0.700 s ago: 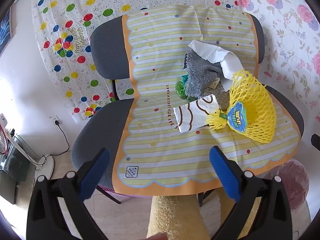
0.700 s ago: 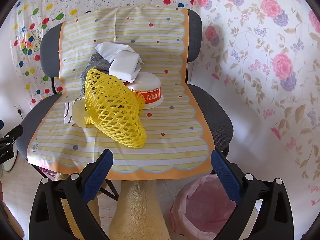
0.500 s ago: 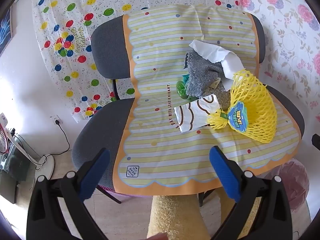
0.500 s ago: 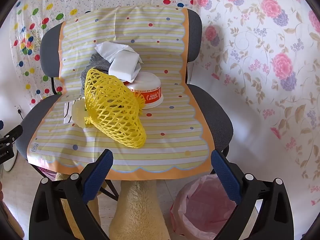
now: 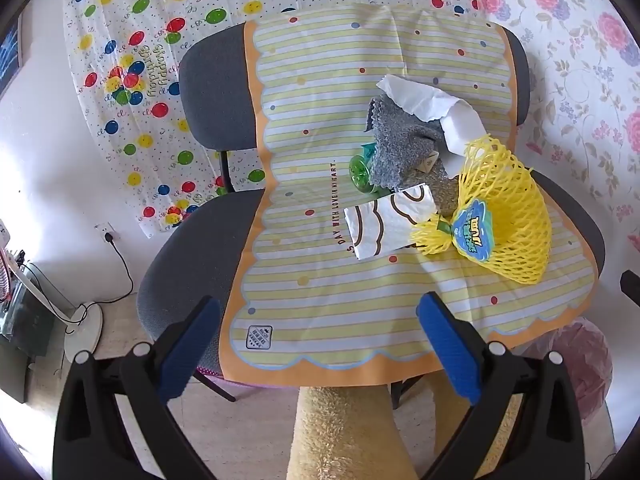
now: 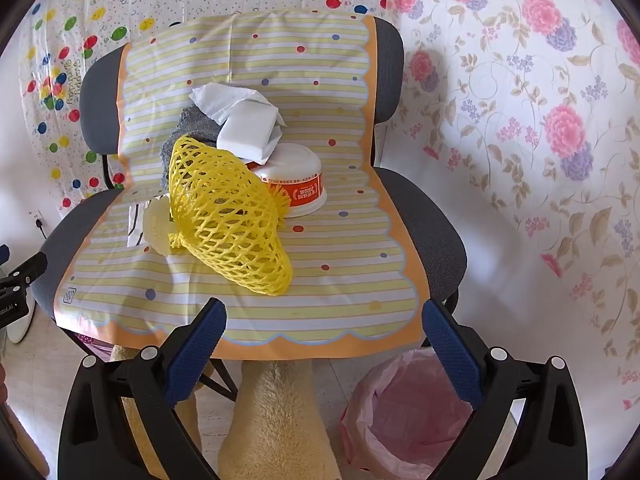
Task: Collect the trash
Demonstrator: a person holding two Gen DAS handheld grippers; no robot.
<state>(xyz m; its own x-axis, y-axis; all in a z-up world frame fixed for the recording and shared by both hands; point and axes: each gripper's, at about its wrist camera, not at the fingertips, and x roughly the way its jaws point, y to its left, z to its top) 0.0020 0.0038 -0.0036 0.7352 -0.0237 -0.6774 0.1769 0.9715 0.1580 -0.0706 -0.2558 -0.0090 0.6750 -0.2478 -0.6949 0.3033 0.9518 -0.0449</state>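
A pile of trash lies on a striped yellow mat (image 5: 320, 280) over a grey chair. It holds a yellow foam net (image 5: 508, 216) (image 6: 228, 216), a white wrapper with brown lines (image 5: 390, 222), a grey cloth (image 5: 404, 156), white tissue (image 5: 420, 96) (image 6: 224, 100), a white block (image 6: 248, 132), a green item (image 5: 360, 170) and a white-and-orange bowl (image 6: 298, 184). My left gripper (image 5: 318, 320) is open and empty, near the mat's front edge. My right gripper (image 6: 324, 320) is open and empty, also at the front edge. A bin with a pink bag (image 6: 404, 412) (image 5: 580, 360) stands on the floor below right.
A balloon-print sheet (image 5: 140, 60) and floral cloth (image 6: 540, 120) hang behind the chair. A fuzzy yellow post (image 6: 276, 420) stands under the chair front. A fan base (image 5: 82, 332) and cable sit on the floor at left. The left gripper's tip (image 6: 24, 272) shows at the right view's left edge.
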